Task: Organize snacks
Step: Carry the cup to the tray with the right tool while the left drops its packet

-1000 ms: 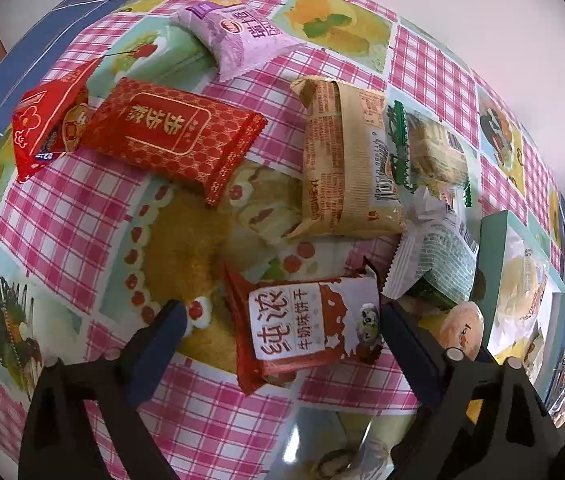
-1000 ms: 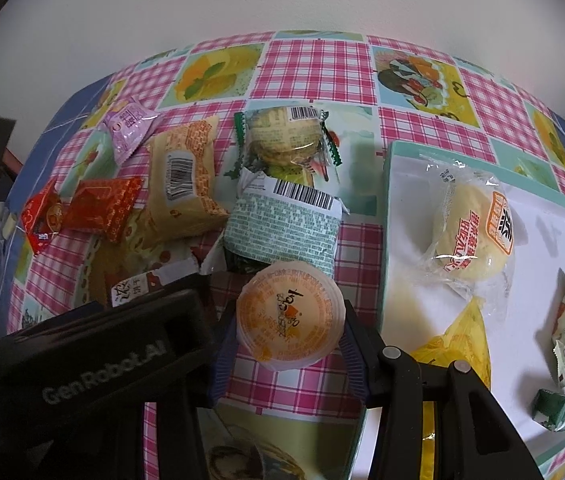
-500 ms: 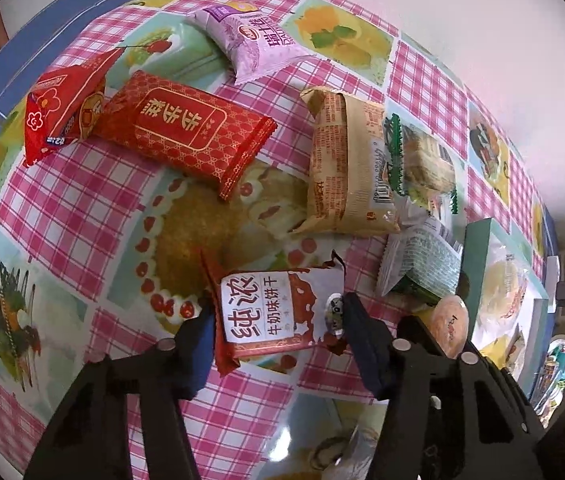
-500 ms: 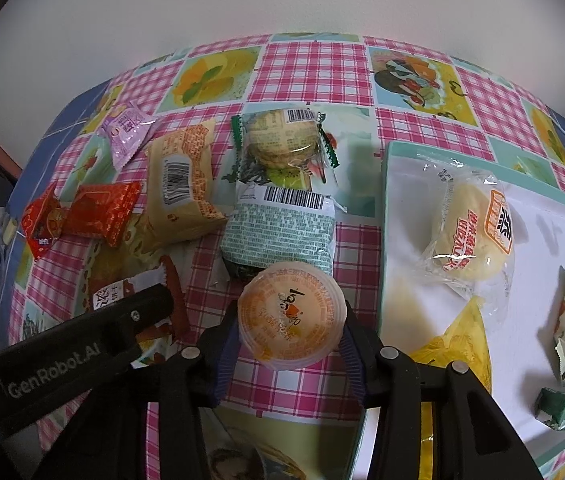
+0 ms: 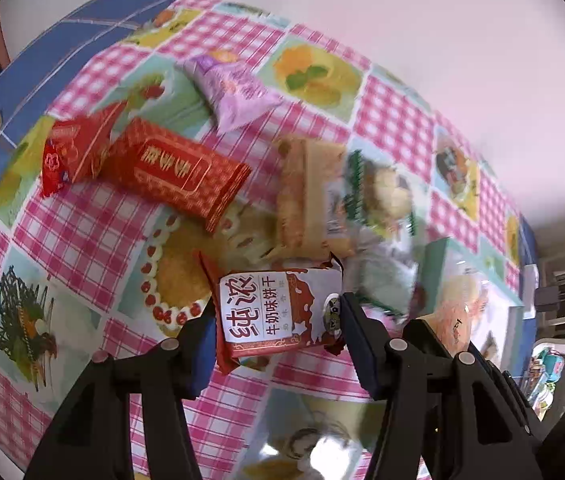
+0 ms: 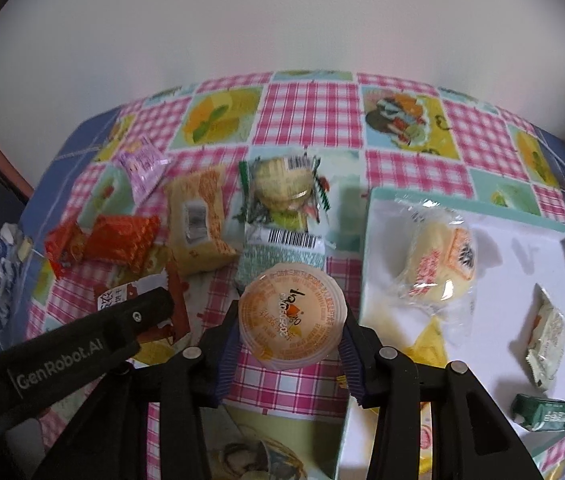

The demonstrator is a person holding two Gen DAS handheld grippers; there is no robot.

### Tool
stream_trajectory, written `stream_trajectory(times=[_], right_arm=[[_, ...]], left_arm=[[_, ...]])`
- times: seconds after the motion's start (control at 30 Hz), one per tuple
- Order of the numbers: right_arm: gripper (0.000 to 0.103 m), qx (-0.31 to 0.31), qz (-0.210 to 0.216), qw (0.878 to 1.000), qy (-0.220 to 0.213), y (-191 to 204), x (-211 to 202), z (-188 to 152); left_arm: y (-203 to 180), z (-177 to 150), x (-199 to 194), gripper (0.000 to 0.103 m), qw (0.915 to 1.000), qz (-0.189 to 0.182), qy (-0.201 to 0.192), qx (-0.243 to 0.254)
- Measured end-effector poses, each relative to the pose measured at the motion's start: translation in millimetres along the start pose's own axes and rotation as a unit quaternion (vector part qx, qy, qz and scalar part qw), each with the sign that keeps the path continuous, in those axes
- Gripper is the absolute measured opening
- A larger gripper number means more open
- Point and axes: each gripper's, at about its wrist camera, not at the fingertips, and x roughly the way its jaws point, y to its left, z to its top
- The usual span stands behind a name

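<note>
My left gripper (image 5: 278, 326) is shut on a red and white biscuit packet (image 5: 274, 312) and holds it above the checked tablecloth. My right gripper (image 6: 290, 336) is shut on an orange jelly cup (image 6: 290, 316), held above the cloth just left of the teal-rimmed white tray (image 6: 366, 240). The left gripper's arm (image 6: 62, 348) shows at the left of the right wrist view with the packet (image 6: 114, 296) under it. The jelly cup (image 5: 450, 320) also shows blurred in the left wrist view.
On the cloth lie a red packet (image 5: 178, 172), a small red packet (image 5: 70, 152), a purple packet (image 5: 234, 92), a tan packet (image 5: 306, 192), a green-edged cake packet (image 6: 282, 188) and a mint packet (image 6: 282, 256). The tray holds a bun (image 6: 438, 264) and other snacks.
My left gripper closed on the biscuit packet and lifted it off the cloth. My right gripper rose with the jelly cup still in it.
</note>
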Motion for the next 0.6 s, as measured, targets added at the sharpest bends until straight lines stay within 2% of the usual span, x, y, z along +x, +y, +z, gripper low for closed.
stream_trajectory(times=[0.17, 0.33, 0.47, 0.6], right_arm=[[0.047, 0.026, -0.003, 1.000, -0.002, -19, -16, 6], [0.047, 0.089, -0.028, 0.996, -0.006, -68, -34, 11], [0.047, 0.137, -0.066, 0.988, -0.017, -112, -50, 9], [0.047, 0.196, -0.100, 0.975, -0.017, -162, -59, -2]], left_arm=[[-13, -1, -19, 0.059, 0.9997, -0.018, -0.015, 0.005], [-44, -7, -28, 0.059, 0.9984, -0.039, -0.028, 0.031], [-82, -19, -32, 0.059, 0.9945, -0.068, -0.030, 0.074], [-123, -35, -25, 0.059, 0.9888, -0.085, -0.020, 0.122]])
